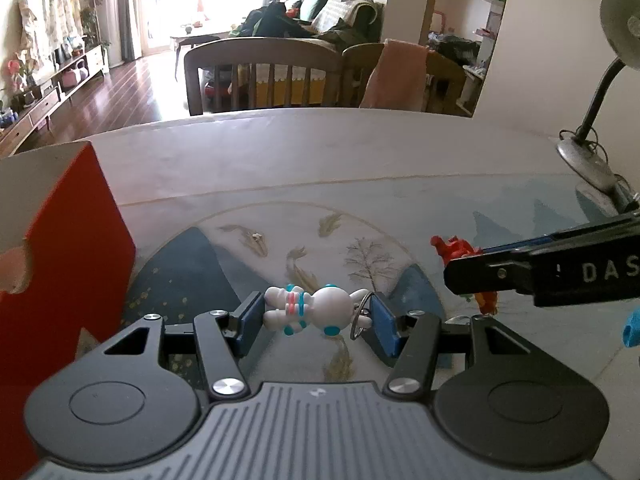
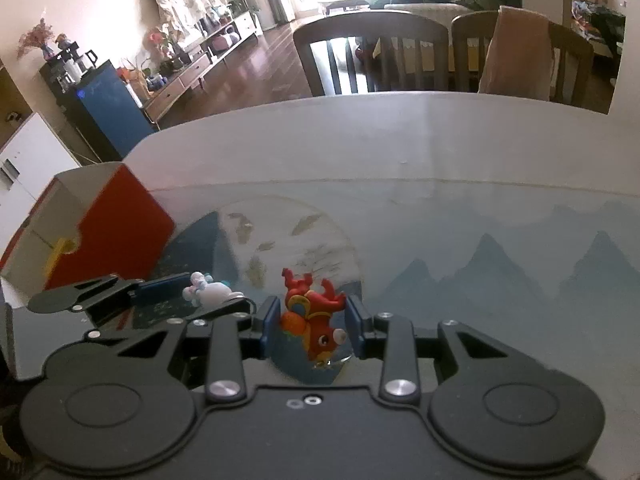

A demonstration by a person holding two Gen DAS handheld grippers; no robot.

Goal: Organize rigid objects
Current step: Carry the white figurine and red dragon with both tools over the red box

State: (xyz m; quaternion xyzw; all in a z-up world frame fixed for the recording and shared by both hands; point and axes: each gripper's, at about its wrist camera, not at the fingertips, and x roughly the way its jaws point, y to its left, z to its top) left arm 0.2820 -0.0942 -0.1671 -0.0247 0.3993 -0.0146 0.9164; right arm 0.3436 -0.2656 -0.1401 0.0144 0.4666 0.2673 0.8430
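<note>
The white astronaut figure (image 1: 308, 310) is being clamped by the left hand-held gripper (image 1: 316, 316); the right hand-held gripper (image 2: 312, 320) is gripping the red toy (image 2: 316, 320).

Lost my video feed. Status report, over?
Left gripper shut on white astronaut figure. Right gripper shut on red figure. Red box at left, path clear.

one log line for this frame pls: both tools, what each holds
left tool: shut on astronaut | right tool: shut on red toy | box: at left on table
</note>
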